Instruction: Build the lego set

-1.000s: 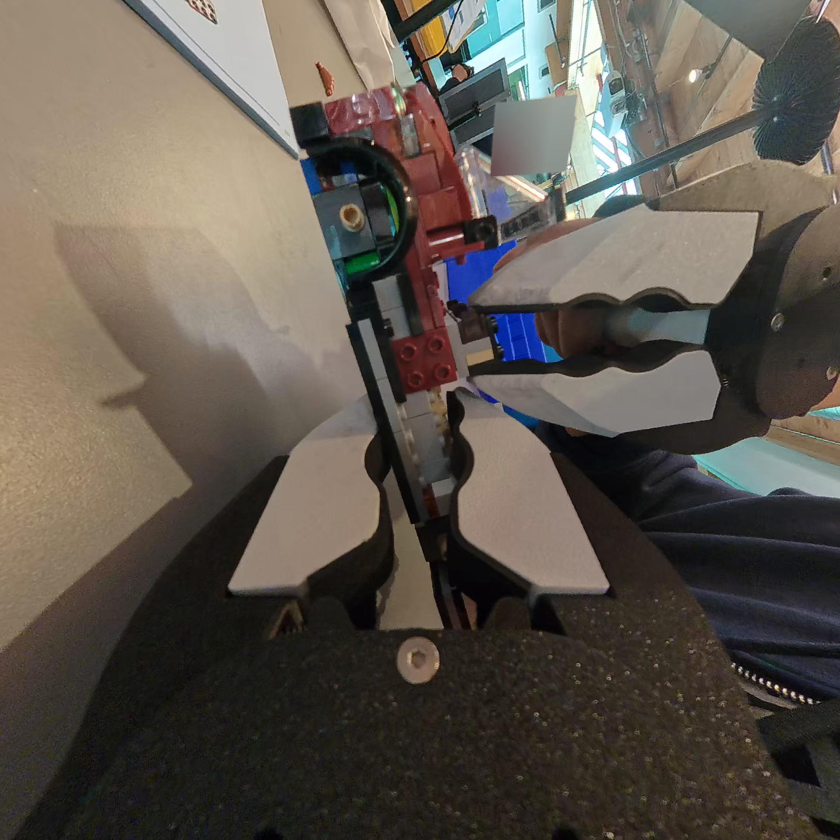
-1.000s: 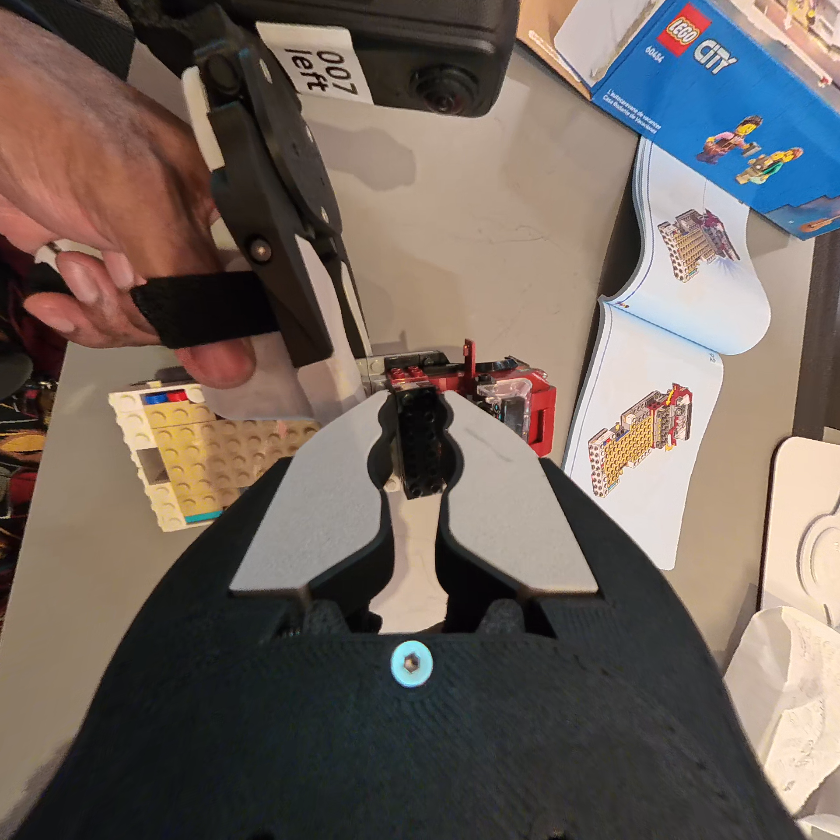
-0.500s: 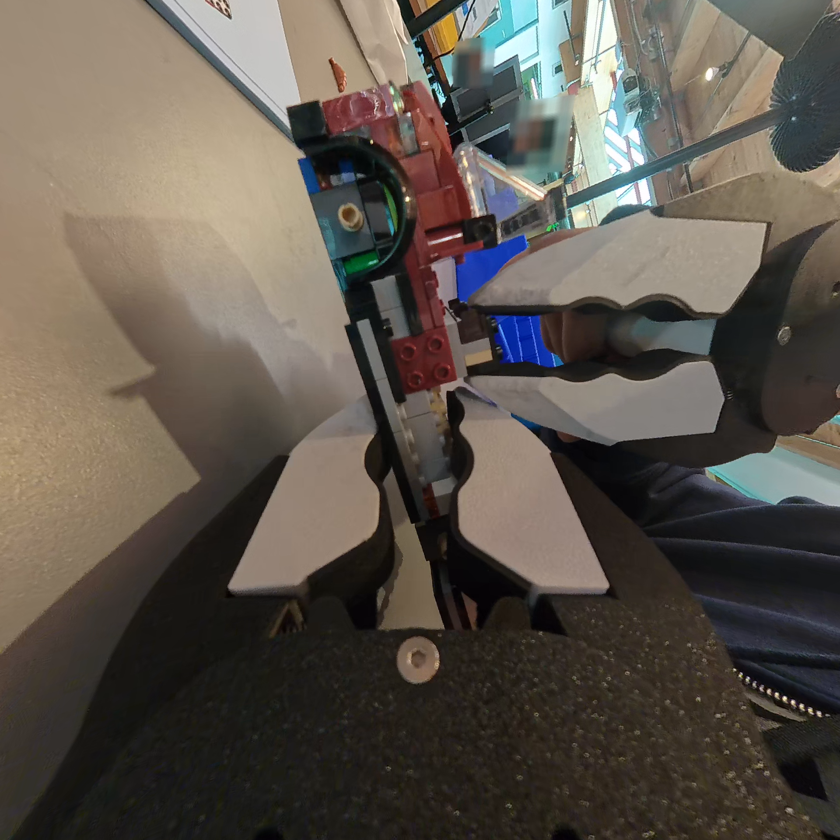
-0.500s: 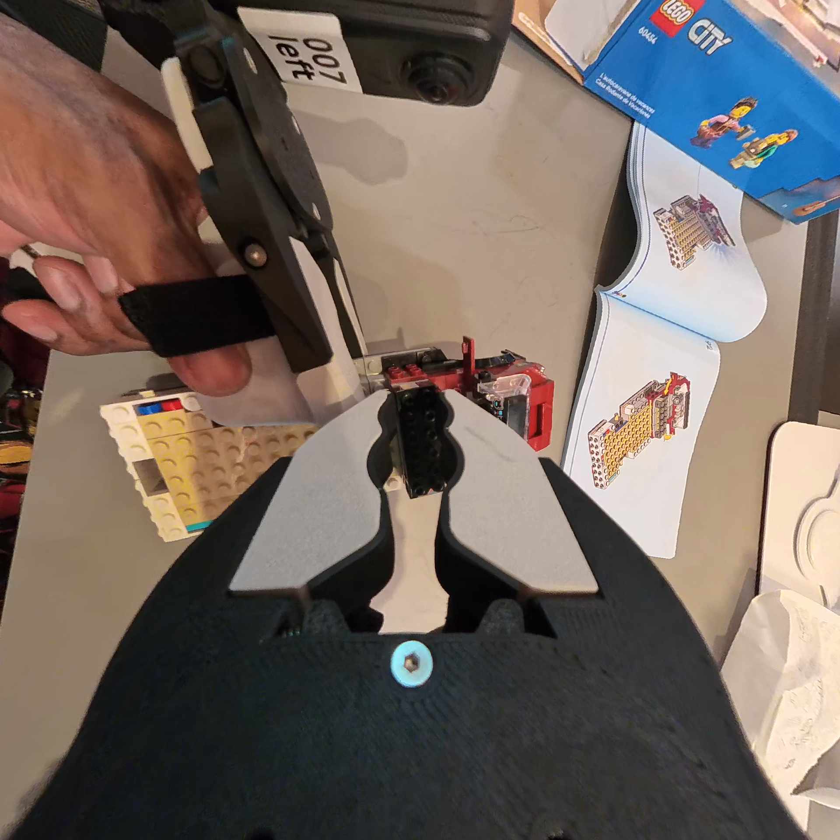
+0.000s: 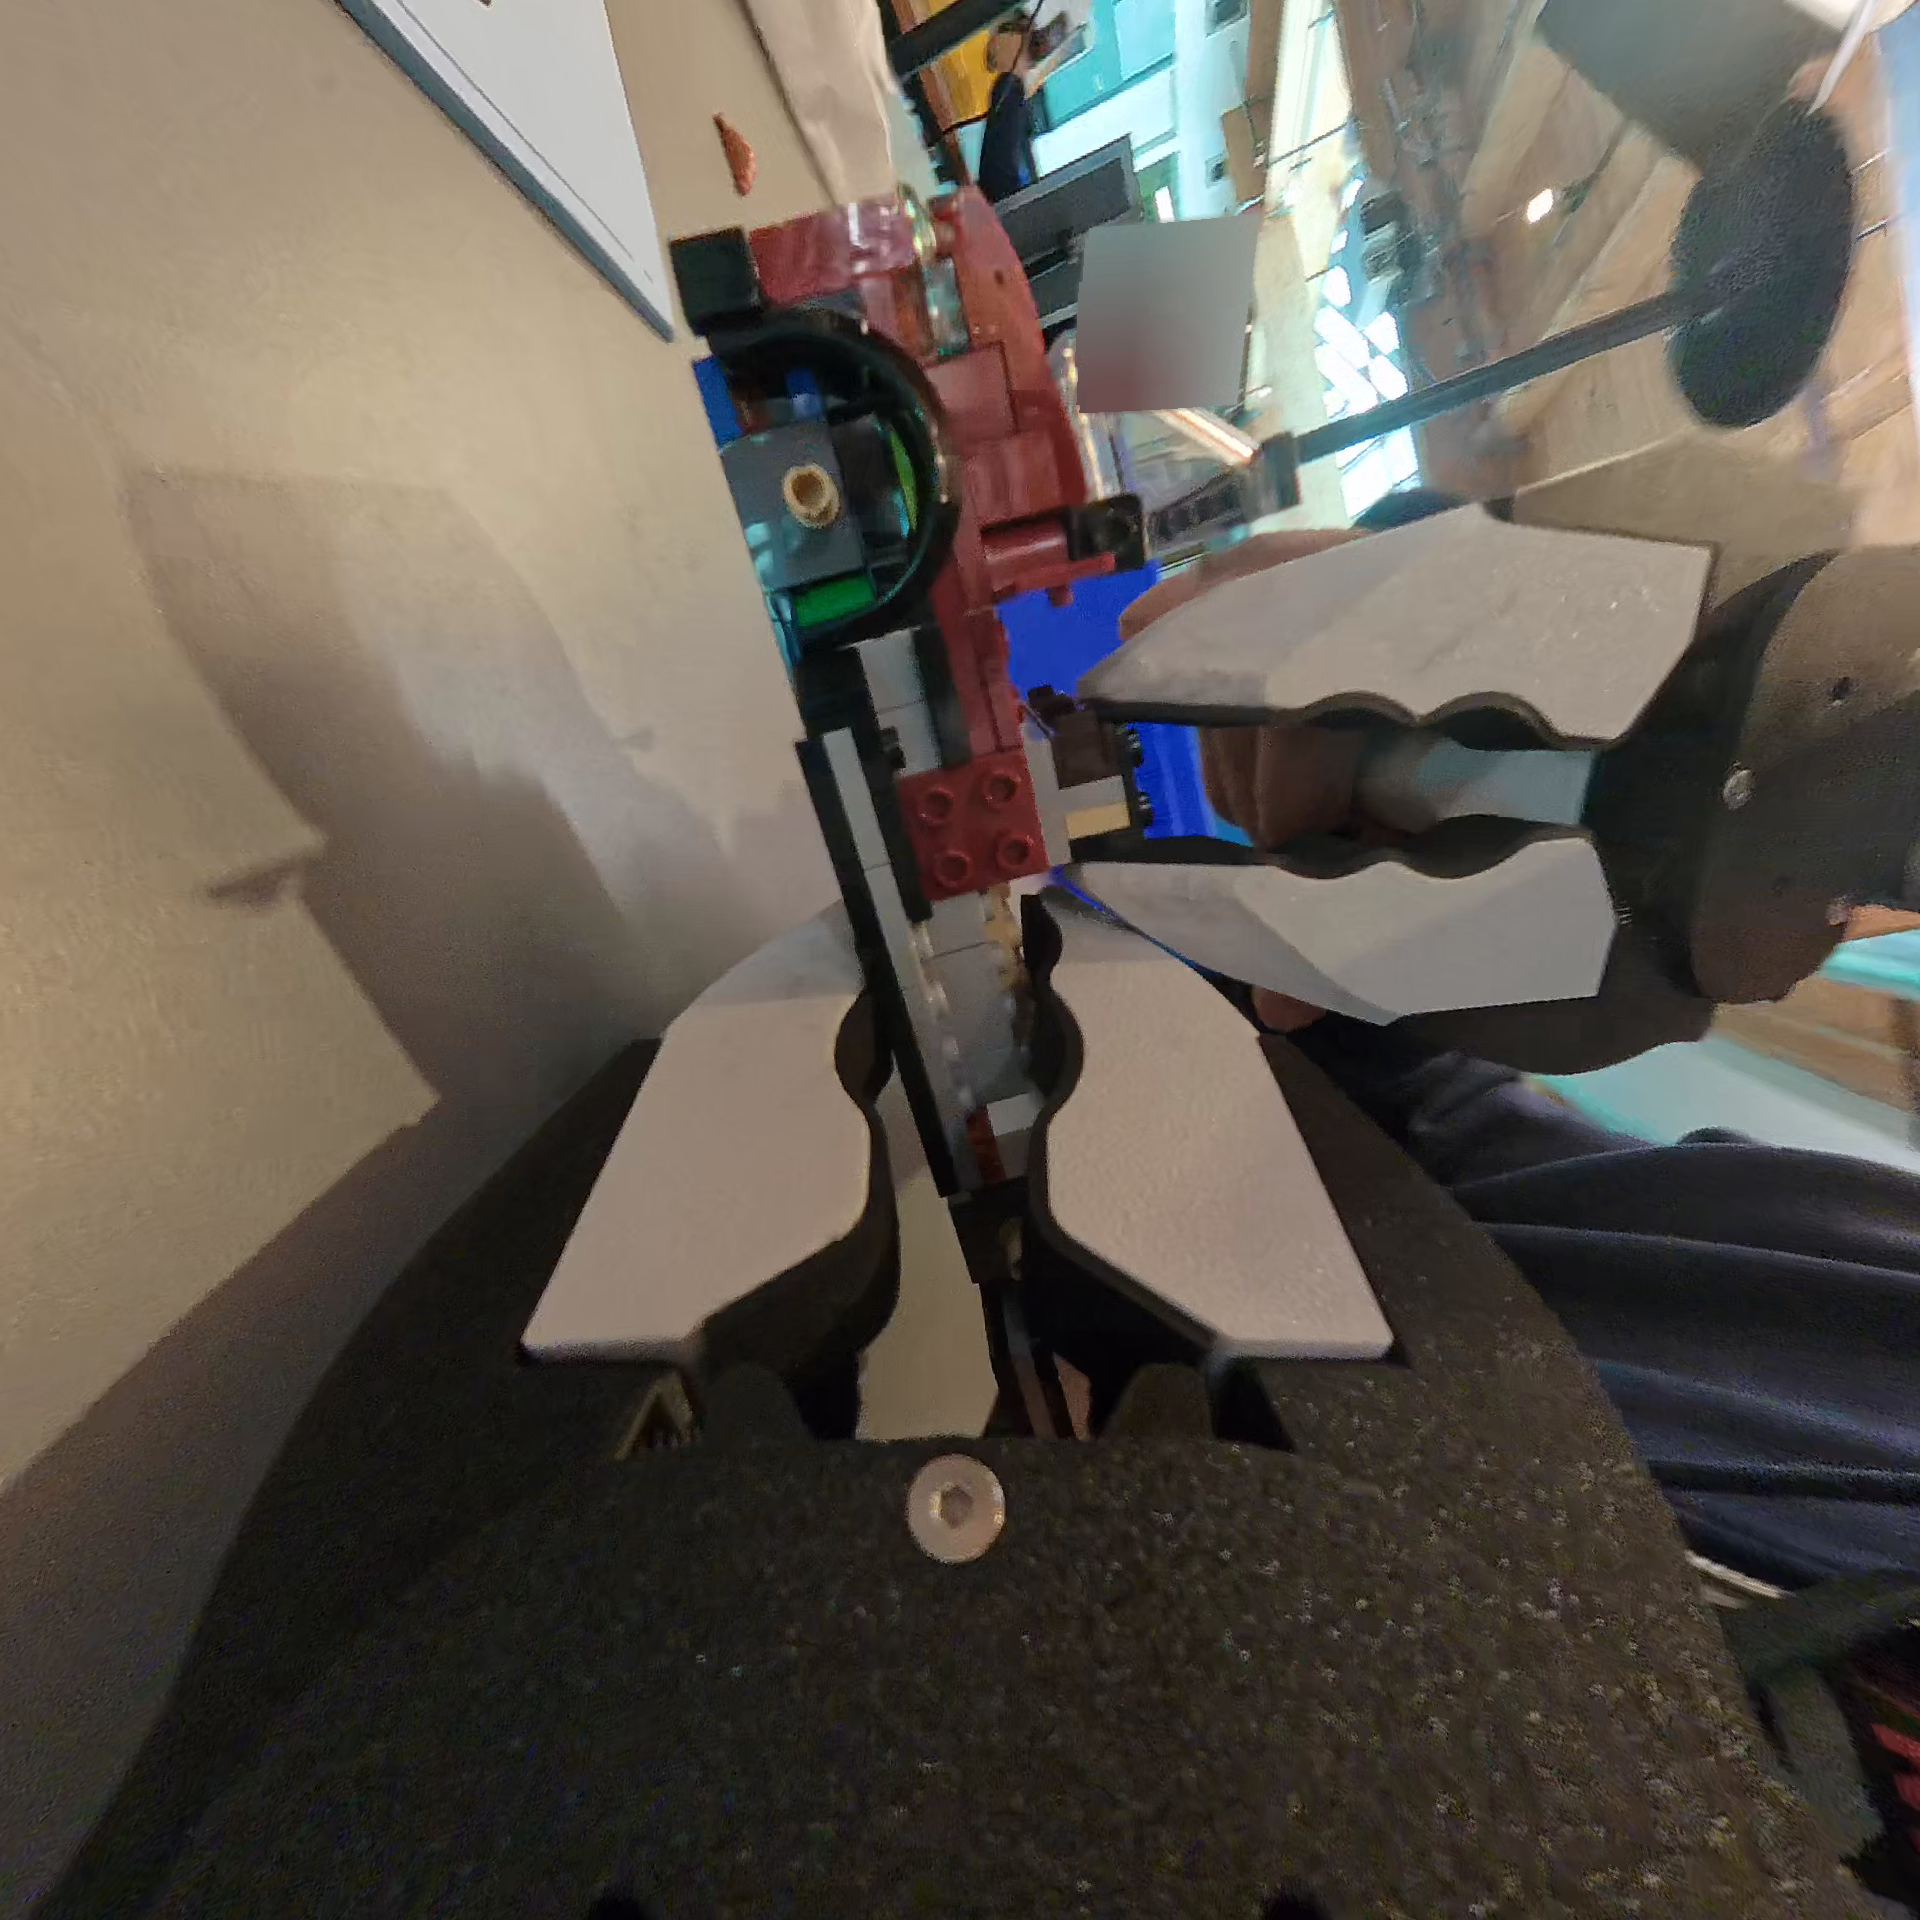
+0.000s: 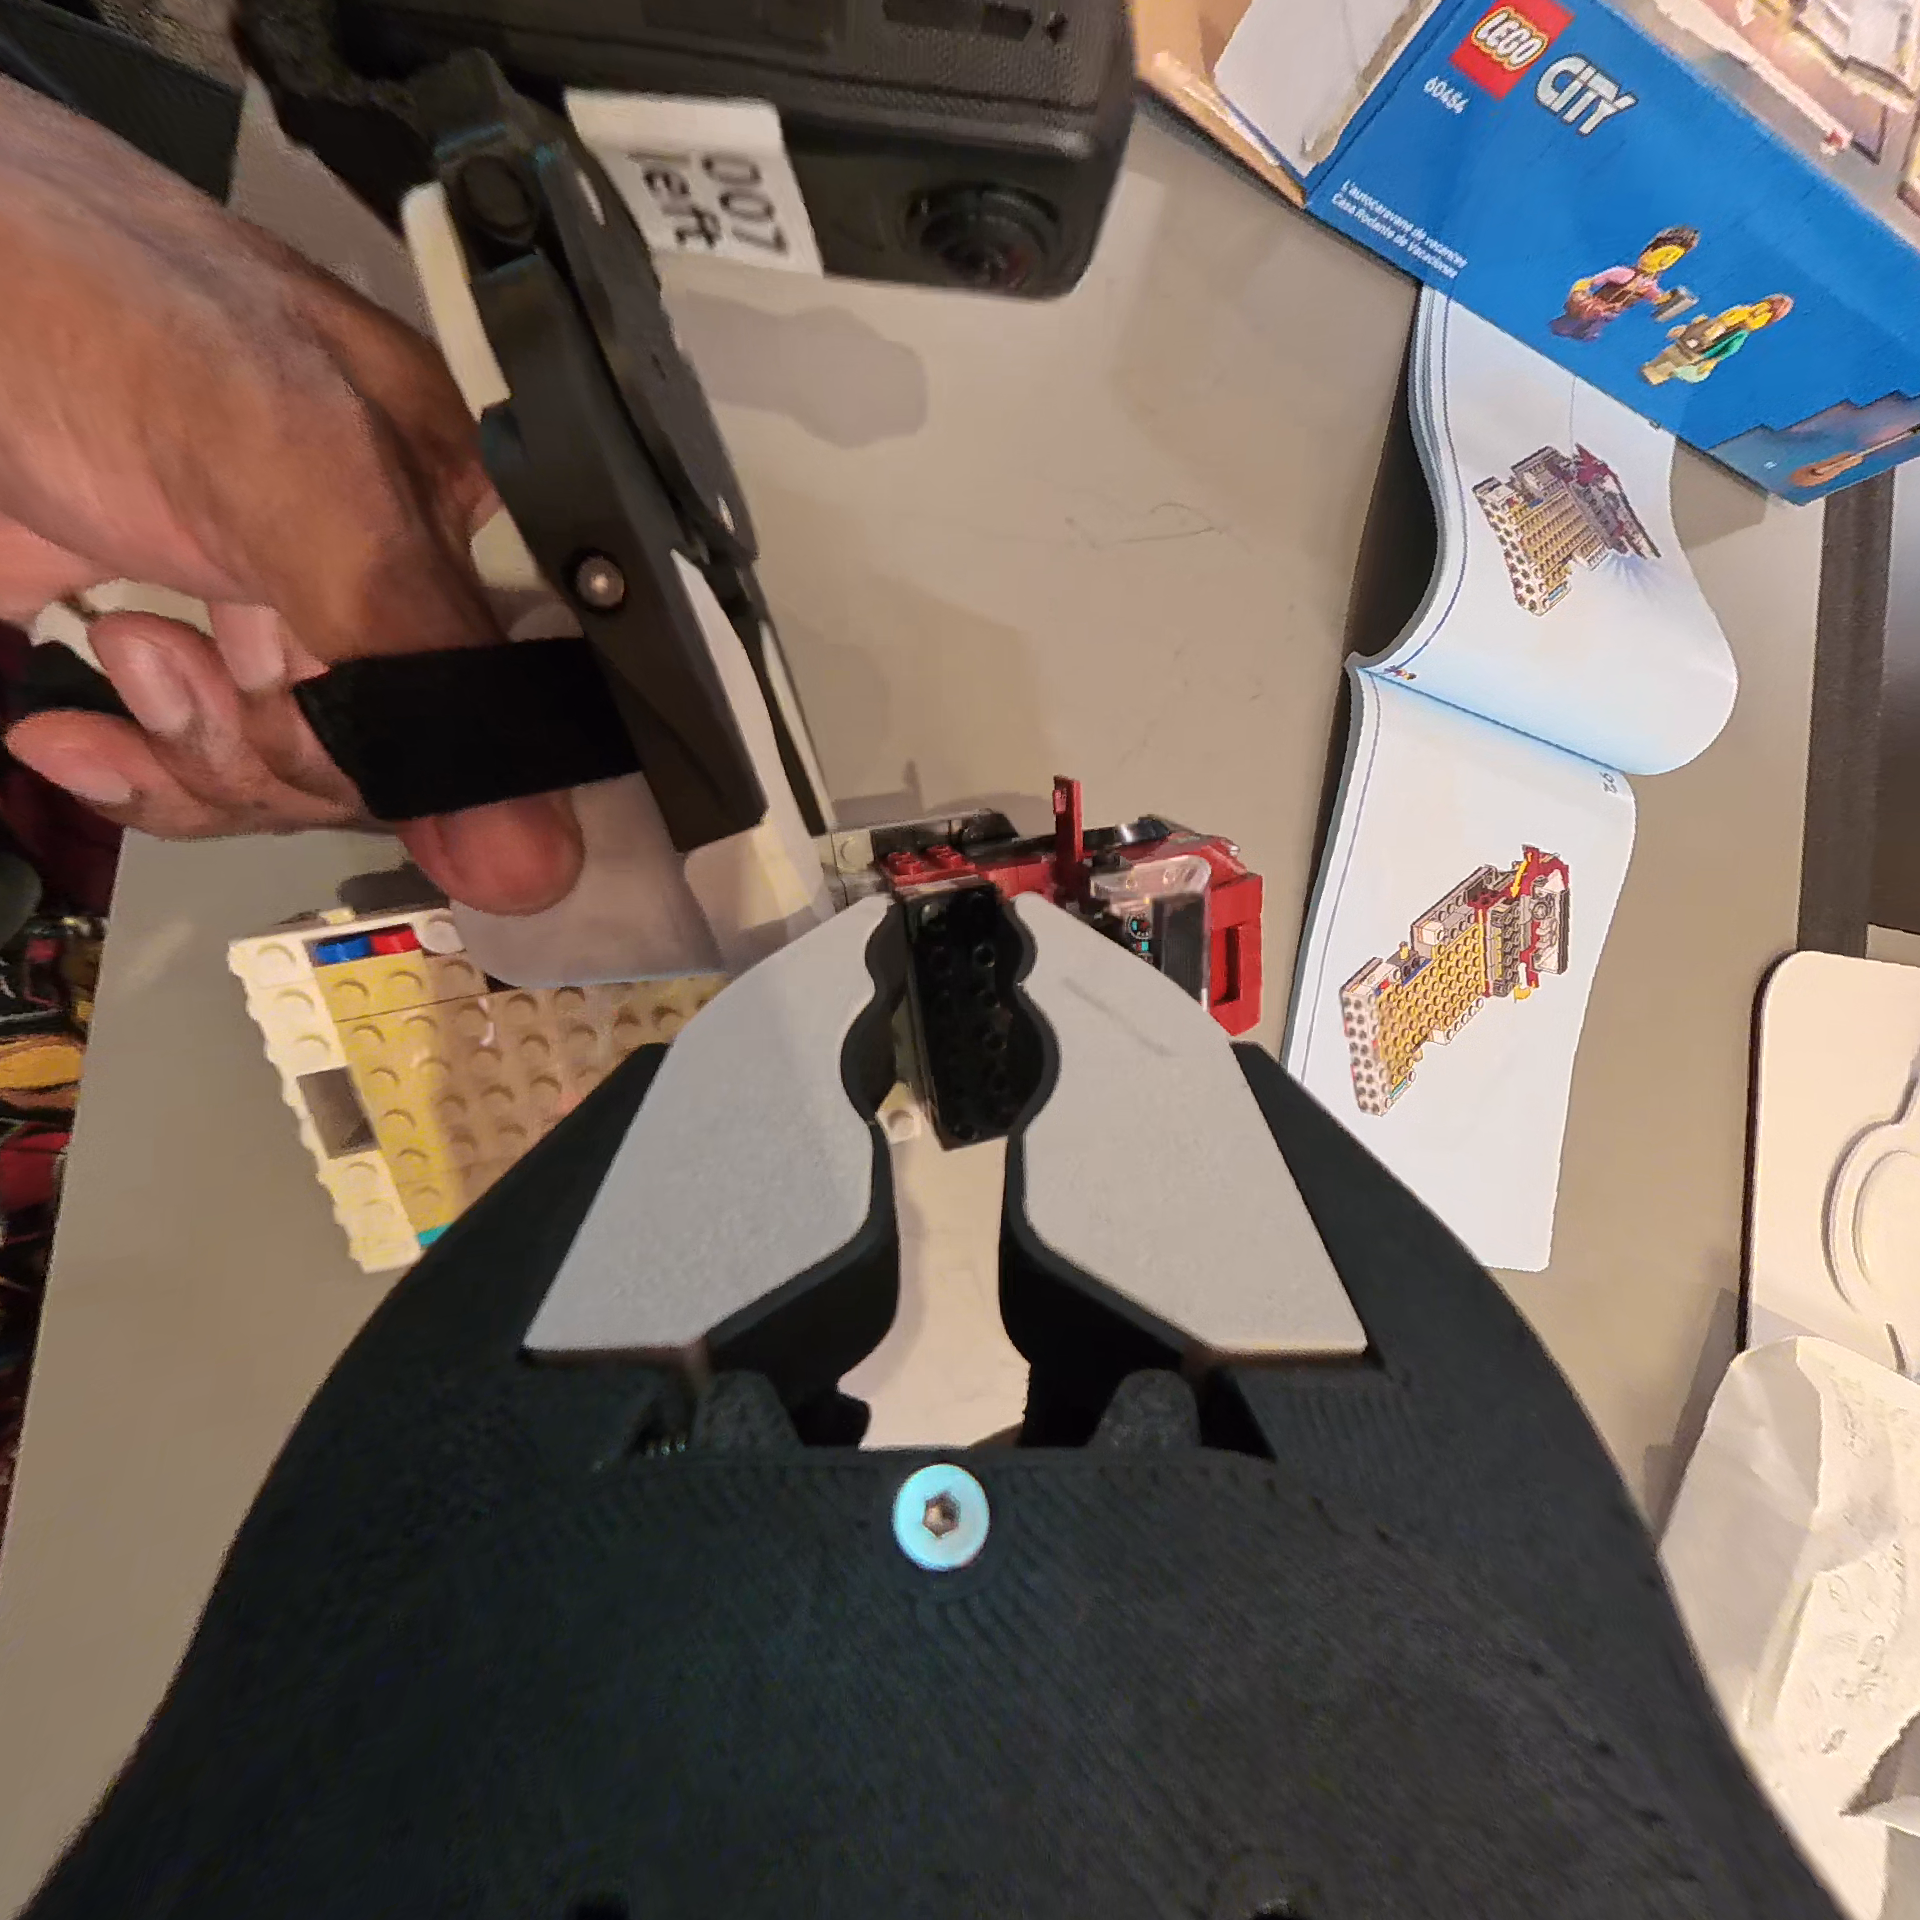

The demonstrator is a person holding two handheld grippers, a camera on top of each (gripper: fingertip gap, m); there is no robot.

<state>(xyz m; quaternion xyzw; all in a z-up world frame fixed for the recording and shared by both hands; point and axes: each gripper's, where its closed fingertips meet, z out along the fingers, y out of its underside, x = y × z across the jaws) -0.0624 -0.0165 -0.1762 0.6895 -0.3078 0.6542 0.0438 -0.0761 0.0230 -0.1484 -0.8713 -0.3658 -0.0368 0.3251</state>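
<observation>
My left gripper (image 5: 940, 925) is shut on the grey and black rear end of a dark red brick vehicle (image 5: 977, 821) and holds it tipped on its side just off the table (image 5: 312, 727). My right gripper (image 5: 1086, 784) comes in from the right, shut on a small black brick piece (image 5: 1091, 769) that it holds against the vehicle's side, next to a dark red studded brick. In the right wrist view the black piece (image 6: 971, 1018) sits between my right gripper's (image 6: 951, 914) pads, its underside towards the camera. The vehicle (image 6: 1143, 883) lies beyond it. The left gripper (image 6: 800, 831) reaches in from the upper left.
A yellow, tan and white brick build (image 6: 416, 1060) lies on the table at the left. An open instruction booklet (image 6: 1475, 987) and a blue box (image 6: 1662, 208) are at the right. A white tray (image 6: 1829, 1143) and crumpled paper (image 6: 1818, 1558) lie at the right edge. A hand (image 6: 208, 520) holds the left gripper. Tip to tip, the grippers are about 5 cm apart.
Both grippers keep their grasps. The two grippers and the vehicle have shifted only slightly; the black piece stays against the vehicle's side.
</observation>
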